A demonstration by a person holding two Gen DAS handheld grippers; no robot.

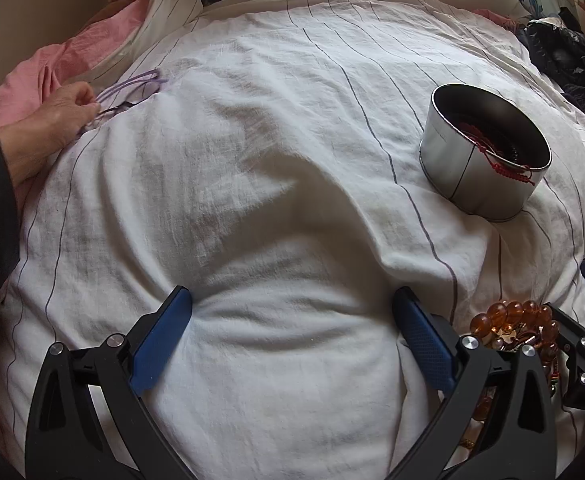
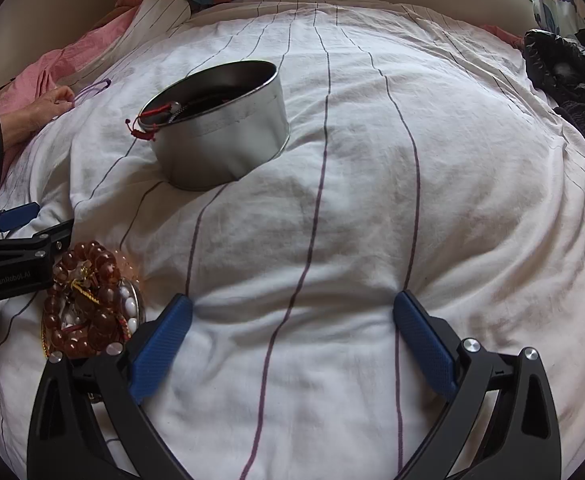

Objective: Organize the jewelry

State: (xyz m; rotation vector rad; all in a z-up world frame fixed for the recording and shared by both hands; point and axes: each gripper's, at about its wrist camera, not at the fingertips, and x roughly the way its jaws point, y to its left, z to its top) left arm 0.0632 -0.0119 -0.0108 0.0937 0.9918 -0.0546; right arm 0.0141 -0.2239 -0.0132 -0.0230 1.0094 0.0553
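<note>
Jaws of both tongs are seen spread fully wide, nothing held. The left gripper (image 1: 292,320) and the right gripper (image 2: 292,320) are both pressed lightly into the striped white quilt (image 2: 352,208).

Between the two grippers a heap of amber bead bracelets (image 2: 88,300) is noted, lying on the quilt with a pearl-studded piece partly under it. The beads are judged hard, glossy and likely slippery; the strands are limp and tangled, light overall. A pinch across a bunched section of strand is judged safer than a hold on a single bead.

Farther off, a round metal tin (image 2: 220,144) is seen tilted in the soft quilt, a red cord bracelet (image 2: 146,130) hanging over its rim.

The heap's pearl piece and gold cord are shown clearly only by the right view. The person's bare hand (image 1: 58,114) on violet cords (image 1: 132,84) is shown better by the left view.
</note>
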